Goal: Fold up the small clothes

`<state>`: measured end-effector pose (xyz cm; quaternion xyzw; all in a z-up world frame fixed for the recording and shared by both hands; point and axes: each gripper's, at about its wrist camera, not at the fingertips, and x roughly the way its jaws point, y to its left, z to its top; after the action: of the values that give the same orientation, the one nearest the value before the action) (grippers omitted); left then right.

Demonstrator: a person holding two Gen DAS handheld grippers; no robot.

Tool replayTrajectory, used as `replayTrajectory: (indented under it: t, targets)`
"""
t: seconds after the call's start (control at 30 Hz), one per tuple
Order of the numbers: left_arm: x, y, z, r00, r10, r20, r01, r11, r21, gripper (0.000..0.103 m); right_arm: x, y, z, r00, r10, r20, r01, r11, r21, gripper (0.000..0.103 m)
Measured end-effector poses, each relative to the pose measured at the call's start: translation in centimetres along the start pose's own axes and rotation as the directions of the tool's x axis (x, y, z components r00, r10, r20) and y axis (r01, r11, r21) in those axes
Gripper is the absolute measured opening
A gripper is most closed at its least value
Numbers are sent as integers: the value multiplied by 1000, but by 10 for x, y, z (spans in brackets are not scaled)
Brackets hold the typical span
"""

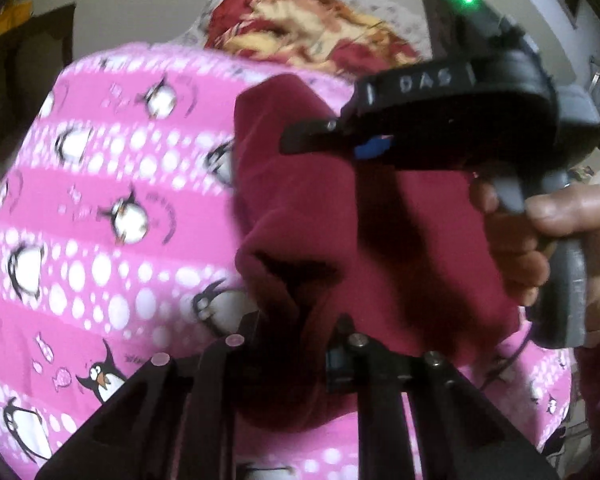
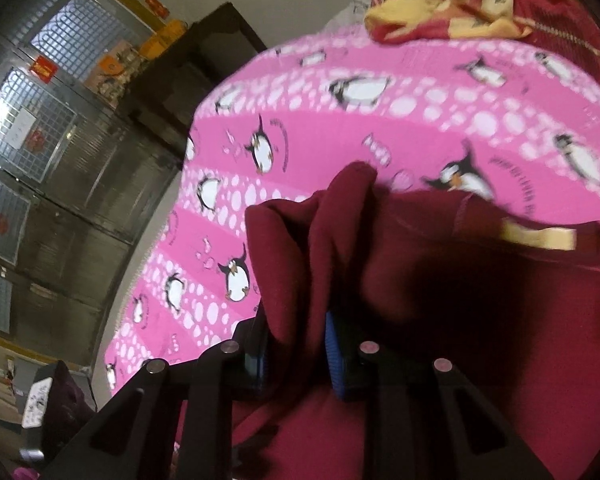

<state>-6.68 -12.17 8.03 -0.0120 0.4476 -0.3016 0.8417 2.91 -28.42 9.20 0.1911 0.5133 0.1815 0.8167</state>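
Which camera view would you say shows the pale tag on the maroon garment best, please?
The right wrist view: the tag lies exposed on the maroon garment. The left wrist view shows only the garment's bunched cloth, no tag.

The raised letters "DAS" stand on the black curved housing of the right gripper (image 1: pixel 320 136), seen in the left wrist view, upper right of the scene. In the right wrist view, a short word in dark script, possibly "Rose", sits on the yellow part of the red and yellow blanket (image 2: pixel 460 0) at the far right, but it is too blurred to read for certain. Curved dark lettering runs beside the penguins on the pink sheet (image 2: pixel 340 128) and cannot be read. Red signs on the metal door (image 2: pixel 40 160) at the left carry marks too small to make out.
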Motion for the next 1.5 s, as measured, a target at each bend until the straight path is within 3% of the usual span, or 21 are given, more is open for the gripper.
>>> replayTrajectory:
  t: [0.23, 0.53, 0.7, 0.73, 0.8, 0.87, 0.9, 0.93, 1.0, 1.07, 1.17, 1.27, 1.37, 1.4, 1.43, 1.47, 1.5]
  targets:
    - [-7, -74, 20, 996, -93, 8, 92, 990, 111, 17, -83, -26, -10, 994, -50, 97, 52, 999, -11, 24]
    - [40, -176, 18, 987, -152, -54, 161, 949, 272, 16, -157, -111, -50, 978, -128, 163, 107, 986, 130, 21]
    - [78, -209, 7, 983, -140, -116, 171, 931, 322, 16, -173, -163, -76, 971, -153, 183, 107, 965, 240, 19]
    - [80, -213, 4, 983, -136, -119, 169, 929, 328, 16, -174, -175, -82, 968, -161, 191, 105, 957, 272, 13]
    - [92, -220, -3, 984, -120, -133, 159, 925, 344, 17, -169, -196, -90, 968, -164, 188, 94, 938, 334, 12]
    - [96, -223, -8, 984, -113, -138, 155, 924, 350, 21, -162, -203, -95, 969, -177, 172, 108, 931, 348, 12]
    - [97, -225, -9, 983, -113, -142, 157, 921, 357, 31, -160, -205, -96, 969, -176, 175, 104, 927, 360, 13]
    - [95, -226, -10, 979, -130, -155, 178, 917, 356, 52, -161, -208, -97, 969, -158, 189, 74, 918, 389, 15]
    - [81, -222, -10, 970, -172, -171, 221, 915, 336, 75, -170, -209, -102, 966, -129, 226, 18, 899, 437, 22]
    - [61, -215, -9, 971, -186, -149, 227, 911, 343, 76, -182, -198, -107, 958, -130, 256, 11, 908, 419, 46]
    - [32, -196, -9, 982, -161, -101, 188, 898, 397, 76, -195, -176, -121, 959, -127, 255, 31, 936, 352, 64]
    - [26, -167, -8, 996, -62, -58, 80, 912, 403, 77, -193, -164, -137, 966, -124, 226, 48, 948, 315, 67]
    - [40, -146, -6, 997, 11, -73, 16, 936, 353, 77, -174, -164, -144, 975, -127, 181, 64, 945, 320, 67]
    - [45, -139, -5, 996, 10, -84, 17, 948, 318, 77, -166, -164, -146, 979, -123, 163, 65, 944, 324, 67]
    - [48, -135, -5, 996, 4, -90, 23, 957, 289, 77, -161, -163, -148, 980, -123, 155, 68, 945, 321, 59]
    - [49, -134, -4, 996, 5, -92, 21, 961, 277, 77, -159, -160, -151, 979, -139, 150, 88, 948, 306, 27]
    - [50, -133, -5, 996, 7, -92, 18, 963, 269, 77, -162, -156, -154, 971, -177, 158, 128, 952, 280, 23]
